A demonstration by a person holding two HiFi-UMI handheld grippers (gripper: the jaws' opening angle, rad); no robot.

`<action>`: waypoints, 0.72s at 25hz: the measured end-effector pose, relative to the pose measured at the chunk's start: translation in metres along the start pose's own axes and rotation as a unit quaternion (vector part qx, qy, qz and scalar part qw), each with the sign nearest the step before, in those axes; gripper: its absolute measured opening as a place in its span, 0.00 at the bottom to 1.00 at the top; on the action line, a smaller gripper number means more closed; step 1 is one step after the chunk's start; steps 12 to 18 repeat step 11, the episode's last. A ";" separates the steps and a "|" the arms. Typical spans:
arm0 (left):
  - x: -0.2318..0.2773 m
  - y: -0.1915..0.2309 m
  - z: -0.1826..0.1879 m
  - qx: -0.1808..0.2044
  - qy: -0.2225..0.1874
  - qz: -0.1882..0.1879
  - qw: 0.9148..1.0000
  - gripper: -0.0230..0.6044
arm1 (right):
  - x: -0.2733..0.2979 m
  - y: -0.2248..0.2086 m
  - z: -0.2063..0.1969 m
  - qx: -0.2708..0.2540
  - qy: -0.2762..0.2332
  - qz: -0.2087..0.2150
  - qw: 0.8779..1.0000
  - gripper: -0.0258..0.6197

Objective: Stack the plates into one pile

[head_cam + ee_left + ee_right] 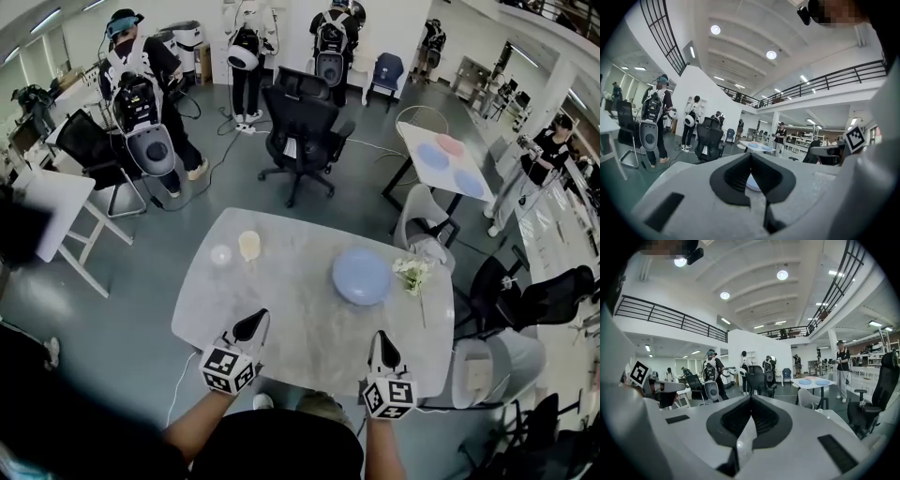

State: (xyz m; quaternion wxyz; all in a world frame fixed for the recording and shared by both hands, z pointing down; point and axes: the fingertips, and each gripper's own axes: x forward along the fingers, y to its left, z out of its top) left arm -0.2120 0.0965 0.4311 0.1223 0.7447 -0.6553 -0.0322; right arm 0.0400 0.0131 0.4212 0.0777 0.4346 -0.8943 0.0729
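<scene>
Left gripper (264,314), right gripper (379,335) closed, empty — plates (361,276) beyond fingers (249,327).

On your grey rounded table (300,323): one round blue plate pile (361,276) near the right edge, one pale yellow cup (249,245) and one small clear dish (220,254) by the far edge, one white flower sprig (412,274).

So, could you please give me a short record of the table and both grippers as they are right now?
table: grey, rounded corners
plates: blue, in one spot right of centre; number cannot be told
cup: pale, upright, far left part
flowers: small bunch, just right of the plates
left gripper: jaws together, empty, over the near edge
right gripper: jaws together, empty, over the near edge
</scene>
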 end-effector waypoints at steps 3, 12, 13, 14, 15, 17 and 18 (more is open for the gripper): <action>-0.010 0.007 0.002 -0.001 -0.003 0.002 1.000 0.06 | 0.000 0.010 -0.001 0.009 0.001 0.005 1.000 0.06; -0.025 0.021 0.006 0.001 -0.006 0.006 1.000 0.06 | -0.001 0.023 0.000 -0.003 0.007 0.005 1.000 0.06; -0.025 0.021 0.006 0.001 -0.006 0.006 1.000 0.06 | -0.001 0.023 0.000 -0.003 0.007 0.005 1.000 0.06; -0.025 0.021 0.006 0.001 -0.006 0.006 1.000 0.06 | -0.001 0.023 0.000 -0.003 0.007 0.005 1.000 0.06; -0.025 0.021 0.006 0.001 -0.006 0.006 1.000 0.06 | -0.001 0.023 0.000 -0.003 0.007 0.005 1.000 0.06; -0.025 0.021 0.006 0.001 -0.006 0.006 1.000 0.06 | -0.001 0.023 0.000 -0.003 0.007 0.005 1.000 0.06; -0.025 0.021 0.006 0.001 -0.006 0.006 1.000 0.06 | -0.001 0.023 0.000 -0.003 0.007 0.005 1.000 0.06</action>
